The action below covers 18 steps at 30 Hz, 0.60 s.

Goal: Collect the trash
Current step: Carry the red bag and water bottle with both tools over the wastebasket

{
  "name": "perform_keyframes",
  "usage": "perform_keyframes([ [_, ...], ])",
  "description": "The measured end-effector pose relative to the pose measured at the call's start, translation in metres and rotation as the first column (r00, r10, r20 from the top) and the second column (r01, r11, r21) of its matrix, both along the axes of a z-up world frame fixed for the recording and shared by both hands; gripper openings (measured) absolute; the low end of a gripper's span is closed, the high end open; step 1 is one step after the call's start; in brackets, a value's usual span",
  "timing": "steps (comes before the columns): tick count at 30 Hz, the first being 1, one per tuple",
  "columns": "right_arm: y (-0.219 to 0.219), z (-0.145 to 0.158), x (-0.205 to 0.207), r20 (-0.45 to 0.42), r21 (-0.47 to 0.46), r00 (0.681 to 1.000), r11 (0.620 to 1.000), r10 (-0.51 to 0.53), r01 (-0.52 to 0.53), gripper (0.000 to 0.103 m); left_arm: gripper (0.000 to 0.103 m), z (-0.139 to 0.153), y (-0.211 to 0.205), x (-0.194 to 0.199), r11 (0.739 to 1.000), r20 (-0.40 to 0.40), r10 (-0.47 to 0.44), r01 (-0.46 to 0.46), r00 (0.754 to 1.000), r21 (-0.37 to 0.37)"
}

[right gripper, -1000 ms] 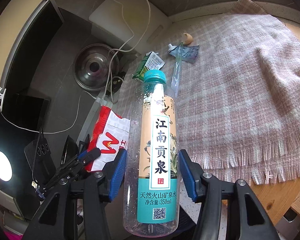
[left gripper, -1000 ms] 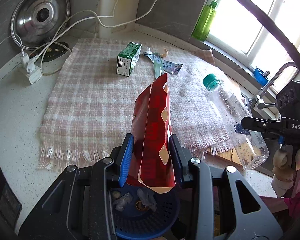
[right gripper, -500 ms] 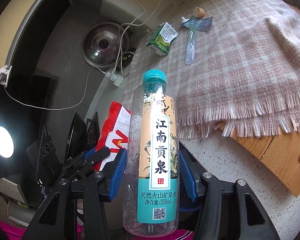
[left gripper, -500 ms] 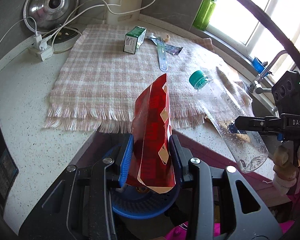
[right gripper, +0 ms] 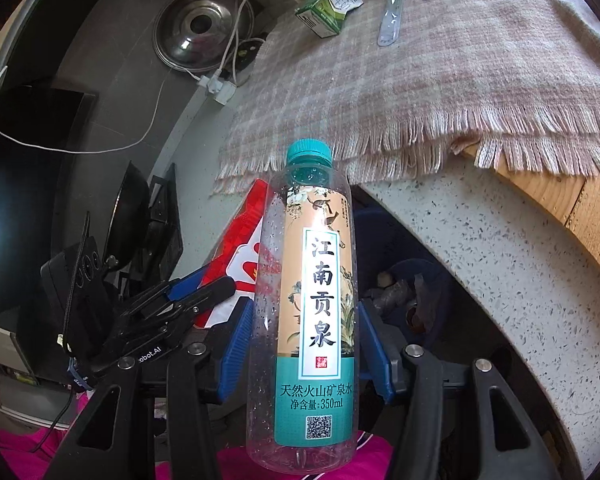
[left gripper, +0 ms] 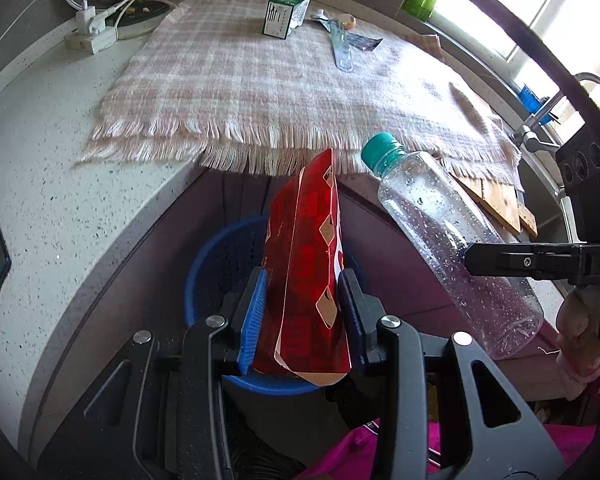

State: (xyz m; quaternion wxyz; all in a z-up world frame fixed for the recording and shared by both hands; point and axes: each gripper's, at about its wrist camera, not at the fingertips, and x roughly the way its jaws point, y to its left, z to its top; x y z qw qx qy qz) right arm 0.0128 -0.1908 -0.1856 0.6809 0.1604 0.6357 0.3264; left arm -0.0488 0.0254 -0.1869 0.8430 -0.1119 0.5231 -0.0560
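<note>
A blue bin (left gripper: 220, 256) stands below the counter's edge, with scraps already inside. Directly above it, the left gripper (left gripper: 302, 312) clamps a red snack packet (left gripper: 306, 276) between its narrowed jaws. Just right of the bin, the right gripper (right gripper: 306, 352) grips an empty water bottle (right gripper: 308, 320), jaws spread to its width. Neither item is dropped yet. Beyond the bin, on the checked cloth (left gripper: 260, 80), a green carton (left gripper: 284, 16), a clear strip (left gripper: 342, 50), a foil wrapper (left gripper: 362, 42) and an eggshell (left gripper: 350, 20) remain.
</note>
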Motion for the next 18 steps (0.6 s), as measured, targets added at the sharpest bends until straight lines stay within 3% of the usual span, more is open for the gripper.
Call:
perform_keyframes([
  [12,0.023,-0.03,-0.014,-0.049,-0.092,0.997,0.994,0.061,-0.066,0.055,0.036,-0.042,0.001,-0.004,1.0,-0.09,0.018,-0.018,0.996,0.002],
  [18,0.033,-0.047,-0.021,-0.04,-0.182,0.993,0.976,0.114,-0.119,0.055,0.036,-0.069,0.002,-0.004,1.0,-0.145,0.025,-0.025,0.989,-0.002],
])
